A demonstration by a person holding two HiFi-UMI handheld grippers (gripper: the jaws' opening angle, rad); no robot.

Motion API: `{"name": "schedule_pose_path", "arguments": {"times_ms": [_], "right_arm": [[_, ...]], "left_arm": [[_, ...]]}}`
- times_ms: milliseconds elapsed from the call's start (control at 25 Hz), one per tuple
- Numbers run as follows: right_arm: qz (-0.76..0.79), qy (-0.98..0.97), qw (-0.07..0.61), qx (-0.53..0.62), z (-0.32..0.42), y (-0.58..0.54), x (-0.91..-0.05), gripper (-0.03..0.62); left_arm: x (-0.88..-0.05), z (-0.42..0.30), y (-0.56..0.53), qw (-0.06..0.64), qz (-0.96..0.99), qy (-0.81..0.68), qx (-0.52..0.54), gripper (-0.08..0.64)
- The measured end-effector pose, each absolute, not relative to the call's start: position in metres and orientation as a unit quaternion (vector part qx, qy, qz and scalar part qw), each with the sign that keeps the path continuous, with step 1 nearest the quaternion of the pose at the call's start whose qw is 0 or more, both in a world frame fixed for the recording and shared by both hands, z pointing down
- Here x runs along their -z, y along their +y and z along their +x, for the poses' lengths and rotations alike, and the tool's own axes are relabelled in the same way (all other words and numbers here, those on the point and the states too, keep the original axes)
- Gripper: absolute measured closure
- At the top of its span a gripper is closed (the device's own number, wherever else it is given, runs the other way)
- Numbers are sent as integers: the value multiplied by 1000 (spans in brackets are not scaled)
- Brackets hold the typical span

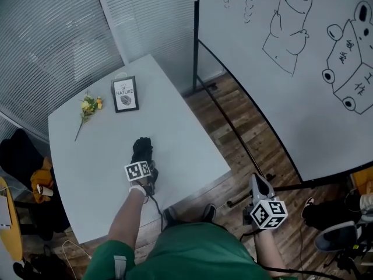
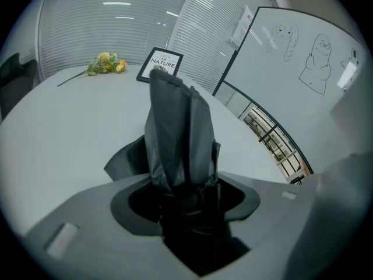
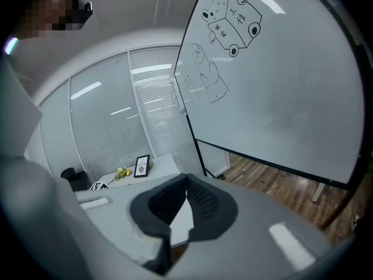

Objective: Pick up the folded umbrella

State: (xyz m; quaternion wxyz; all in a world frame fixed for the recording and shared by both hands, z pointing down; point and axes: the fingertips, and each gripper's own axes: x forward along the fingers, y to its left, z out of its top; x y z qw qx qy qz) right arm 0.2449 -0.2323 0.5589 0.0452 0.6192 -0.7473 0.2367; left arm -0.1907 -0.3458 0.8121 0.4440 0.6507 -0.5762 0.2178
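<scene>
The folded umbrella (image 1: 142, 149) is black and lies near the front middle of the pale grey table (image 1: 192, 139). My left gripper (image 1: 144, 160) comes down on its near end. In the left gripper view the umbrella (image 2: 175, 127) stretches away from the camera, and its dark fabric bunches and fills the gap between the jaws of the left gripper (image 2: 183, 185), whose pads press on it. My right gripper (image 1: 257, 181) hangs off the table's right side over the wooden floor. In its own view the right gripper (image 3: 186, 178) has its pad tips touching, with nothing between them.
A framed picture (image 1: 125, 94) and a sprig of yellow flowers (image 1: 88, 106) lie at the table's far end. A large whiteboard (image 1: 291, 69) with drawings stands to the right on floor legs. A dark chair (image 1: 23, 156) with bags sits at the left.
</scene>
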Motion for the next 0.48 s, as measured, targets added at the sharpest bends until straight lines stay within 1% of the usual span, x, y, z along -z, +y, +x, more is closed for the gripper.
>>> {"name": "schedule_pose_path", "arguments": {"times_ms": [80, 240, 480], "right_arm": [[619, -747, 45, -238, 241, -231, -559, 589], [612, -752, 47, -241, 228, -230, -557, 589], [596, -767, 47, -235, 202, -235, -552, 589]], "left_arm": [[-807, -188, -340, 456, 661, -563, -196, 296], [-789, -173, -331, 478, 692, -528, -119, 296], [-755, -156, -317, 464, 733, -492, -73, 296]]}}
